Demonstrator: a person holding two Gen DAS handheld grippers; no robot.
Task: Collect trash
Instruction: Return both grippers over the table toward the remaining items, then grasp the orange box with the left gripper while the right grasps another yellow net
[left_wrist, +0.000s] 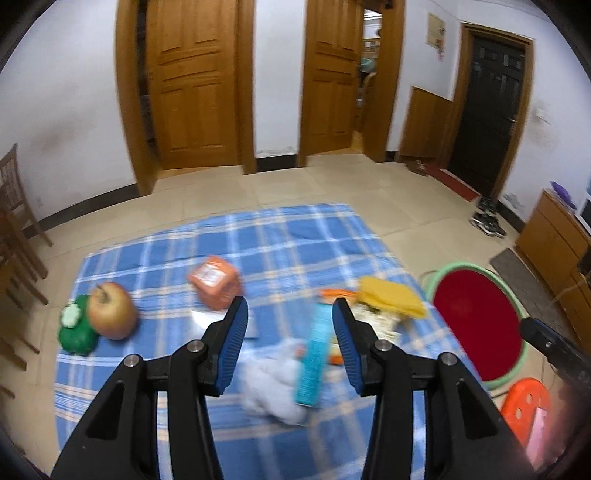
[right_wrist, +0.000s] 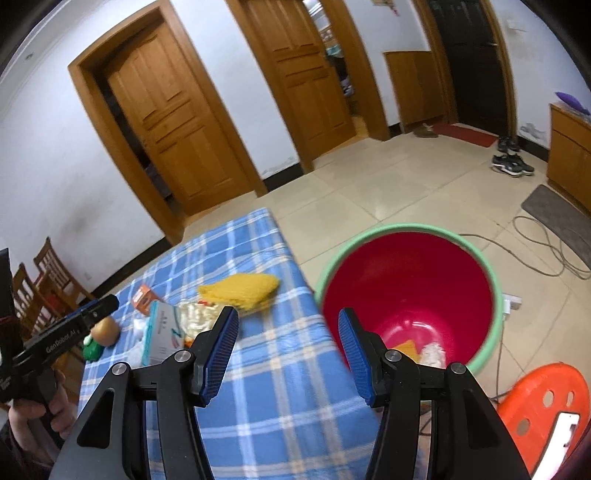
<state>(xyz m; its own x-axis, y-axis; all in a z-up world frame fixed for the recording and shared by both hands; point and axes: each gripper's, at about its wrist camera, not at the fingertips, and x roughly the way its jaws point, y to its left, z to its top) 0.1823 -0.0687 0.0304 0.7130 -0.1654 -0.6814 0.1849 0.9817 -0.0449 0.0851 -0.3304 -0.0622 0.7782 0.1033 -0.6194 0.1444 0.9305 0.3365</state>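
My left gripper is open and empty above the blue plaid tablecloth. Below it lie a crumpled white tissue and a teal box. An orange carton, a yellow cloth and a pale wrapper lie further out. My right gripper is open and empty over the table's right edge, beside the red bin with a green rim. The bin holds an orange scrap and white paper. The left gripper also shows in the right wrist view.
An apple and a green toy pepper sit at the table's left. An orange stool stands right of the bin. A cable lies on the tiled floor. Wooden chairs stand at the left.
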